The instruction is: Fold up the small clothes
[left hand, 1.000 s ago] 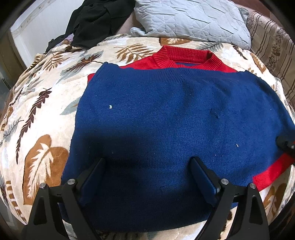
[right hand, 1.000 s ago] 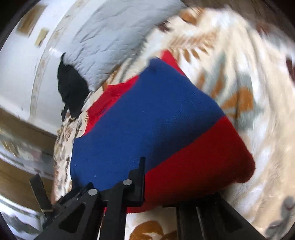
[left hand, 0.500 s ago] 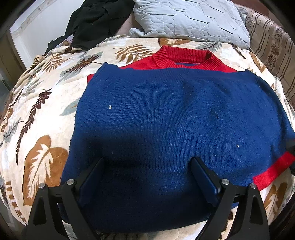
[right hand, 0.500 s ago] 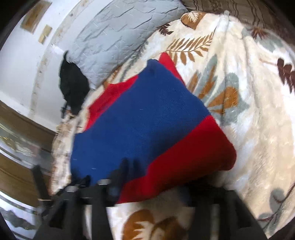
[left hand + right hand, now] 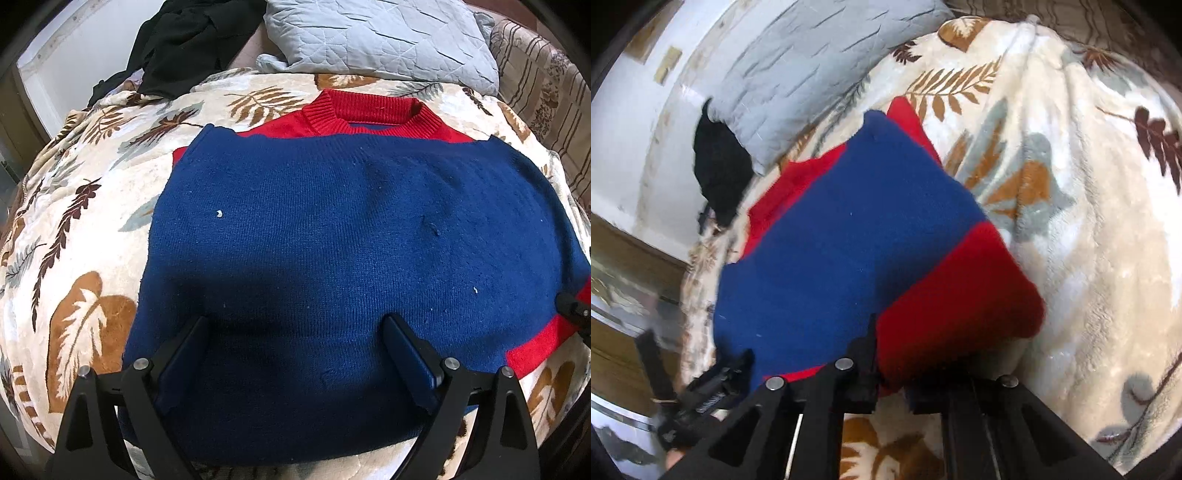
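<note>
A blue sweater with red collar and red trim lies flat on the leaf-print blanket, collar at the far side. My left gripper is open above its near edge, one finger on each side, holding nothing. The right gripper tip shows at the sweater's right edge. In the right wrist view my right gripper is shut on the near red corner of the sweater, lifting it slightly. The left gripper shows at the lower left there.
A grey quilted pillow and a heap of black clothes lie at the head of the bed. A striped cushion is at the far right. A white wall and wooden floor flank the bed.
The right gripper opened briefly, shifted along the red corner and is shut on it again. The left gripper has stayed in place and open.
</note>
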Available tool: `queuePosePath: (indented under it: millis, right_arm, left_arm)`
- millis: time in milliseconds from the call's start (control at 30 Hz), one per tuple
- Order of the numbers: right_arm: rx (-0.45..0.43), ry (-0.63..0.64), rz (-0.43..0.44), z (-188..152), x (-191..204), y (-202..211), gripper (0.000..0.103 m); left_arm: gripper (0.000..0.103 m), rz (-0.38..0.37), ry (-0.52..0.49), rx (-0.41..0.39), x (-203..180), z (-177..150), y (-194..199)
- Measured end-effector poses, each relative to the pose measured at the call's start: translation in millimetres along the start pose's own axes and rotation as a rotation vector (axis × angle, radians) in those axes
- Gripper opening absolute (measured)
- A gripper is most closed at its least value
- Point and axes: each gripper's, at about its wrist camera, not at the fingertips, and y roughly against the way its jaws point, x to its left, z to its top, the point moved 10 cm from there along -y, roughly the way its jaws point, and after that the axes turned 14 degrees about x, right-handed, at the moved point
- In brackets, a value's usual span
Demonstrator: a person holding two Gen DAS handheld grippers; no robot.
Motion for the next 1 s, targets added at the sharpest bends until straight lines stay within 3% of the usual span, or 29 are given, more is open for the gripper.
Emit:
queuePosePath:
  millis: [133, 167, 333, 533, 767, 833, 1000]
  right_arm:
    - [-0.007, 0.044, 0.005, -6, -1, 20, 0.062]
    - [-0.009, 0.042, 0.006, -8, -4, 24, 0.063]
    - [-0.065, 0.032, 0.018, -16, -19, 61, 0.063]
    - [-0.133, 0.083, -0.006, 7, -12, 91, 0.063]
    - [-0.032, 0.179, -0.025, 69, 12, 45, 0.068]
    - [-0.004, 0.178, -0.071, 90, 9, 25, 0.068]
    - [0.12, 0.164, -0.044, 105, 7, -11, 0.069]
  left_arm:
    - [0.095, 0.008, 0.004, -0.005, 0, 1, -1]
    - [0.095, 0.007, 0.005, -0.006, -1, 0, 0]
    - [0.095, 0.007, 0.006, -0.007, -1, 0, 0]
    - [0.095, 0.006, 0.007, -0.009, -1, -1, 0]
    - [0.095, 0.003, 0.005, -0.007, 0, -1, 0]
    - [0.095, 0.0, 0.005, -0.004, 0, -1, 0]
    - [0.095, -0.054, 0.039, -0.041, 0, 6, 22]
